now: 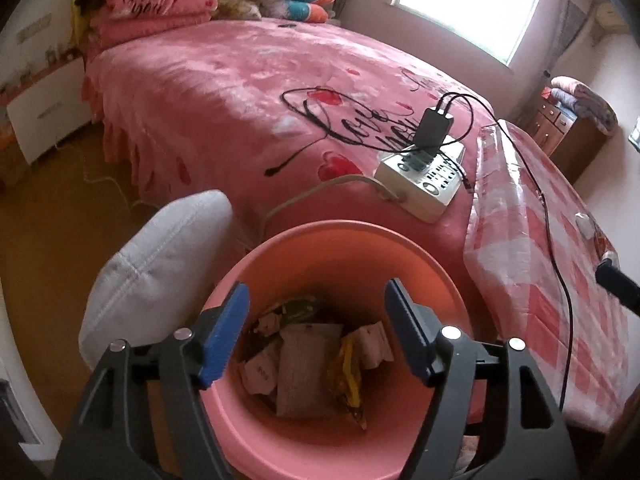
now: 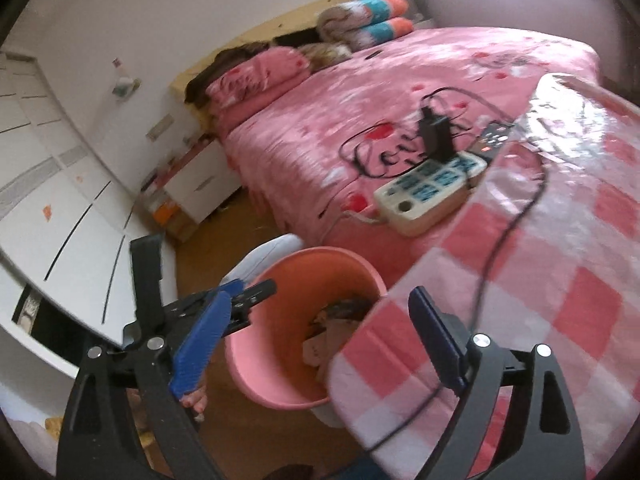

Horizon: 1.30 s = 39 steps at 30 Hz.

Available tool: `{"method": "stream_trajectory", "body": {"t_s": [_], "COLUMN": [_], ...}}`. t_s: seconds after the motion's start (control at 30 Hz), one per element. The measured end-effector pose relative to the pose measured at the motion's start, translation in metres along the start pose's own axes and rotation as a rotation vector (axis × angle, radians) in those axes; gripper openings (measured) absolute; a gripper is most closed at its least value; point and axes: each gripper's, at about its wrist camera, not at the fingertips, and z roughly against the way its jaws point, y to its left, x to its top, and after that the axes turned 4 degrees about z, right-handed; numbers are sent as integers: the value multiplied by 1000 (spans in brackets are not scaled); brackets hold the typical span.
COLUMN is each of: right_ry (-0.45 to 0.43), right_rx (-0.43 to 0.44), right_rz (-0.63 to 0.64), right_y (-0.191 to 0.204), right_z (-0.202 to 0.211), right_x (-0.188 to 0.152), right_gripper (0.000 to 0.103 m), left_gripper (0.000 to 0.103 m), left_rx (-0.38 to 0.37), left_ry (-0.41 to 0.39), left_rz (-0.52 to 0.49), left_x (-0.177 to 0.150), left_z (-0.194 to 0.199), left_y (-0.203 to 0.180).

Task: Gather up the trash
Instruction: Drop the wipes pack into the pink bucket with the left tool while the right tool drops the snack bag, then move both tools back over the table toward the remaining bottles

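Place: home bedroom
Landmark: bed [image 1: 248, 92] under pink blanket
At its head: stacked pillows [image 1: 152, 8]
Beside its head: white nightstand [image 1: 48, 112]
Beyond it: window [image 1: 472, 4]
On it: power strip [image 1: 424, 176]

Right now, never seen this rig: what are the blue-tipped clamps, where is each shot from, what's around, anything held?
No robot here: a person carries one hand-held gripper per hand, each with a fisheye camera looking along its two blue fingers.

The left wrist view looks down past the left hand-held gripper into a pink bin holding wrappers and paper scraps. The right wrist view shows the right hand-held gripper above the bin's edge and a pink checked cloth.

Behind is a bed with a pink blanket, carrying a white power strip with a black charger and cables.

Both sets of jaws stand open with nothing gripped.
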Motion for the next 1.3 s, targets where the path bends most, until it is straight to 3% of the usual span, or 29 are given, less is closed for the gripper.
{"method": "stream_trajectory", "body": {"t_s": [0.3, 0.57, 1.3], "right_ry": [-83, -139, -263], "right_rx": [-131, -222, -307], "right_rz": [29, 14, -117], "right_y": [-21, -43, -110], "right_z": [32, 56, 112], "right_x": [-13, -23, -44], "right_gripper": [93, 94, 95], "left_gripper": [86, 91, 91], "left_rx": [16, -39, -130], "left_ry": [-74, -92, -93], "left_rz": [-94, -129, -338], "left_x": [1, 5, 2], "left_z": [14, 26, 45], "left_y": [-27, -61, -171]}}
